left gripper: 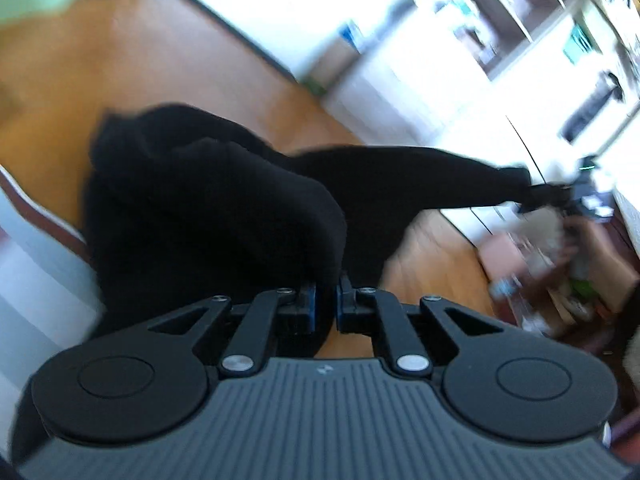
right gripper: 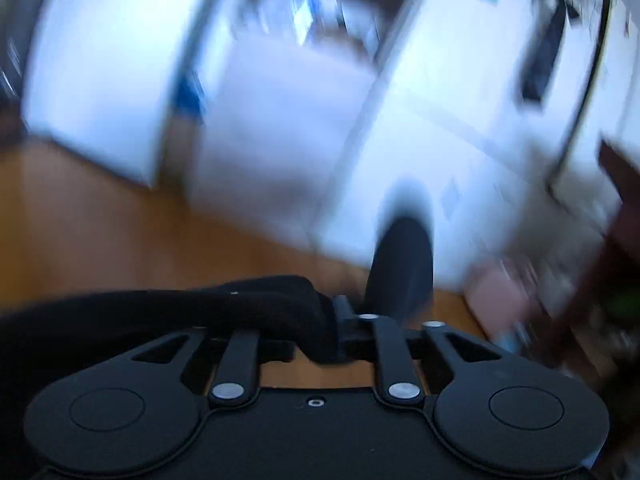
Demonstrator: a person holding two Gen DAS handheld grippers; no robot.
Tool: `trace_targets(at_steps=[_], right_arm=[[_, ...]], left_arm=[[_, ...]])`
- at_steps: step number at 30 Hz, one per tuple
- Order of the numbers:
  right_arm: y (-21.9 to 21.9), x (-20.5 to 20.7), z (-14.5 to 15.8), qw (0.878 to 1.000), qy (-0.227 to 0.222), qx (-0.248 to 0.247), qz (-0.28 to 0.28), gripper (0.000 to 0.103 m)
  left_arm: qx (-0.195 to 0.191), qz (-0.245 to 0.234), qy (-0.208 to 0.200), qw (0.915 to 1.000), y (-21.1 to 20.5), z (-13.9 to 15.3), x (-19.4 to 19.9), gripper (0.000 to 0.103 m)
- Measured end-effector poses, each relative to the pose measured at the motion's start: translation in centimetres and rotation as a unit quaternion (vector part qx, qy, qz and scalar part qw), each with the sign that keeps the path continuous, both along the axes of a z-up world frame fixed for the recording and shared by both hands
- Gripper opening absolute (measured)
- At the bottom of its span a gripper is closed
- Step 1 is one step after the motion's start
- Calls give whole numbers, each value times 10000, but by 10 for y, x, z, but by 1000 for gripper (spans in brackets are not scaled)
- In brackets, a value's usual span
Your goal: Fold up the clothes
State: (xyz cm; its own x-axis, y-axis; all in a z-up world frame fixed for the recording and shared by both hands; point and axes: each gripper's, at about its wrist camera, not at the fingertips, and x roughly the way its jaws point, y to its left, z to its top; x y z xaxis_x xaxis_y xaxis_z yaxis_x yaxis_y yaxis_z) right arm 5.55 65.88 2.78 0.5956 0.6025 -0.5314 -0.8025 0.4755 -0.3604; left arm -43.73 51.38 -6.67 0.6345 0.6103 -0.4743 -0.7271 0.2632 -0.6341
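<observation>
Shelving (left gripper: 516,12) and white cabinets fill the left-wrist view from 12 to 2 o'clock, with blurred clutter (left gripper: 560,264) on the wood floor (left gripper: 132,64) at 4 o'clock. Motion blur smears both views; the right wrist's background is hardly readable. The black garment (left gripper: 208,208) hangs above the floor, bunched at centre, one sleeve stretching toward 3 o'clock. The left gripper (left gripper: 327,292) is clamped on its fabric. The right gripper (right gripper: 326,320) pinches a fold that trails off toward 9 o'clock.
</observation>
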Motion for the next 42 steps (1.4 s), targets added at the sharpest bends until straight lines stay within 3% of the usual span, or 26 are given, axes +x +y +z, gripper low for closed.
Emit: trace_targets(at_steps=[2,3,6,9,12,13,15,17,18,20,21,22,23,28,34,38,40,42], right_arm=[[-12,16,-56,9966,205,-693,-390,34],[-27,17,-84,9941,547,-847,-411,34],[-68,3,-148,9823,1620,-879,-345,35],[-100,-19,-191,9561,2757,-977,-192,35],[-105,-44,-204,9274,3577,-1085,164,35],[-106,-51,-203,9214,3705,-1113,370,35],[-104,-75,-194,9166,3733,-1107,902,40],[-107,-98,-187,9119,3700,-1099,1398,53],[-110,-111,-186,9085,3691,-1108,1619,53],[-116,-136,-183,9003,3667,-1124,2058,53],[-120,-148,-183,8943,3695,-1143,2251,53],[-126,-159,-185,8885,3750,-1157,2377,53],[-132,-170,-186,8826,3803,-1171,2502,53],[-162,-193,-188,8591,4057,-1309,2834,53],[-191,-221,-182,8597,3805,-1498,3062,53],[-188,-234,-186,8309,4394,-1415,3107,56],[-181,-247,-190,8128,4619,-1451,3240,65],[-169,-262,-197,7971,4803,-1598,3293,67]], left_arm=[[-40,-270,322,9991,0,-11,19,8],[-42,-389,563,9976,0,-15,28,8],[133,-480,1135,9923,-3,-18,40,9],[372,-440,1548,9863,-9,-7,41,23],[479,-252,1797,9822,-13,0,37,55],[453,-180,1889,9808,-14,0,36,69],[177,-153,2185,9756,-8,-8,36,86],[-84,-147,2458,9692,1,-21,35,87],[-232,-244,2398,9702,4,-29,34,87],[-562,-472,2155,9738,11,-45,31,69],[-775,-597,1938,9762,16,-50,30,26],[-1095,-650,1636,9783,20,-54,25,6],[-1368,-621,1291,9802,21,-56,19,5],[-1127,-635,517,9902,13,-36,1,5],[-947,-732,-368,9921,12,-24,-17,5],[-934,-976,-1031,9854,19,-33,-24,5],[-1067,-1013,-1198,9818,19,-40,-28,6],[-1132,-1017,-1130,9819,21,-44,-27,6]])
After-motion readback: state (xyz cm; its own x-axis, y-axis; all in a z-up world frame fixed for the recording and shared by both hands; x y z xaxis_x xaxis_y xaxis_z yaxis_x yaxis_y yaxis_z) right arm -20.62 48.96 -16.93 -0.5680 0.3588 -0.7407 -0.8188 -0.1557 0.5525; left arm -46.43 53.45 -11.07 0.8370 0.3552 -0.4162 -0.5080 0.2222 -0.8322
